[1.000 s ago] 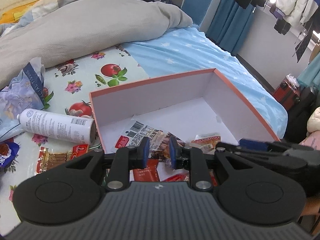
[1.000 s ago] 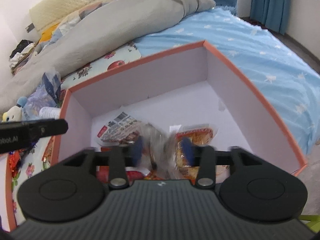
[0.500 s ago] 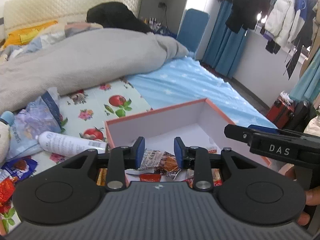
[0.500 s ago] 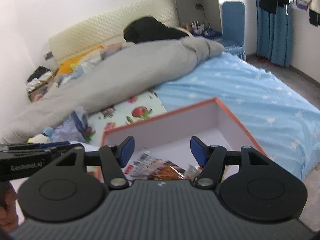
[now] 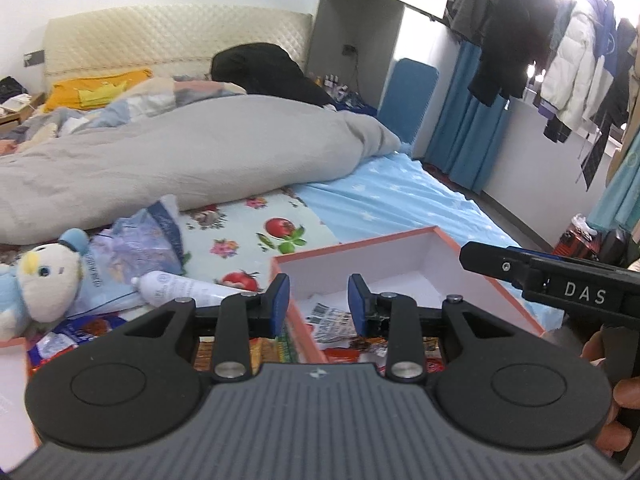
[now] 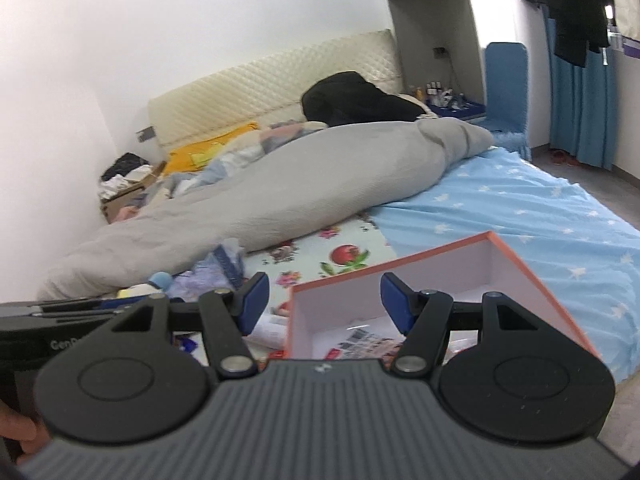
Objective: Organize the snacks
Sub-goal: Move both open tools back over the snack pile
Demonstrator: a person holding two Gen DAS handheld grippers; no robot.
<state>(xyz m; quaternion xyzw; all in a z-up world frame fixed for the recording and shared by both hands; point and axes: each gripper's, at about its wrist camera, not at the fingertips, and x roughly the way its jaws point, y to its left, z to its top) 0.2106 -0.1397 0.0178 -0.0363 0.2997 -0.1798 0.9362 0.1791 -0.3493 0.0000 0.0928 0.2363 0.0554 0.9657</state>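
Note:
An orange-rimmed box with white inside (image 5: pixel 404 268) (image 6: pixel 400 292) sits on the bed and holds several snack packets (image 5: pixel 332 316) (image 6: pixel 360 340). My left gripper (image 5: pixel 319 300) is open and empty, raised above the box's near left edge. My right gripper (image 6: pixel 322 300) is wide open and empty, also raised above the box's near side. More snack packets (image 5: pixel 264 350) lie outside the box to the left, partly hidden behind my left gripper. The right gripper's body (image 5: pixel 560 284) shows at the right of the left wrist view.
A white spray can (image 5: pixel 188 286), a blue plastic bag (image 5: pixel 136 240) and a plush duck toy (image 5: pixel 44 276) lie left of the box on a fruit-print mat (image 5: pixel 276 232). A grey duvet (image 5: pixel 180 160) lies behind. The blue sheet (image 6: pixel 520 216) stretches right.
Both grippers have lifted up and back from inside the box. The right gripper let go of a snack packet in the box and opened wide. The left gripper opened wider.

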